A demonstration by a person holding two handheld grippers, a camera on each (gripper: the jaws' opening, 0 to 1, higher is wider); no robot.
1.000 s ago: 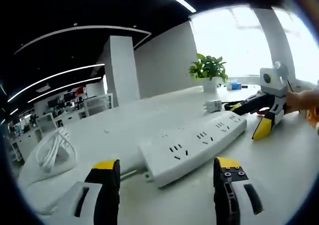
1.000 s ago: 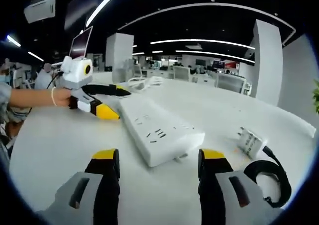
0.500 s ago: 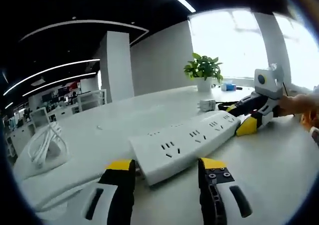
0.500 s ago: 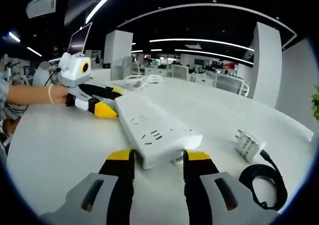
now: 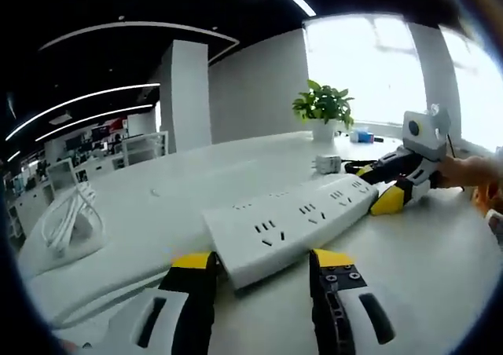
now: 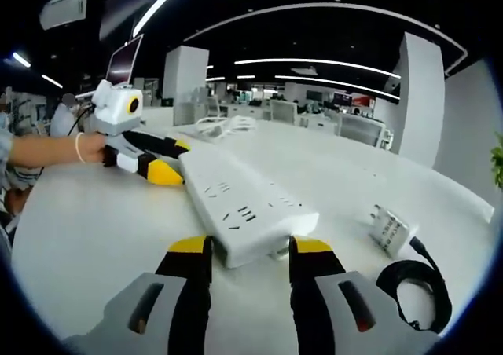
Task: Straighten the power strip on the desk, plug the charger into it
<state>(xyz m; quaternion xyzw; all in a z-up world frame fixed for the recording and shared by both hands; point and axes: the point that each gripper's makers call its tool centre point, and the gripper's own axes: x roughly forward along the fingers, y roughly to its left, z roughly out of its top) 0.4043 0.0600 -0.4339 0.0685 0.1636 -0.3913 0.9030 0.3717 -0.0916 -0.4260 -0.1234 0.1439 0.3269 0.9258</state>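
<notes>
Since a second earlier, both my grippers had closed in from wide open onto the two ends of the power strip.

Through the left gripper view, my left gripper (image 5: pixel 259 262) had its yellow-tipped jaws narrowed around the near end of the power strip (image 5: pixel 295 225), a long, smooth white plastic bar with dark socket slots, lying flat on the glossy white desk (image 5: pixel 424 268). My right gripper (image 5: pixel 393 182) sat at the far end. Just beyond lay the charger (image 5: pixel 328 164), a small white block.

Through the right gripper view, my right gripper (image 6: pixel 247 249) pinched the strip's (image 6: pixel 244 206) squared end. My left gripper (image 6: pixel 161 162) held the far end. The ribbed white charger (image 6: pixel 391 227) lay apart to one side, its black cable (image 6: pixel 420 280) looped beside it.
</notes>
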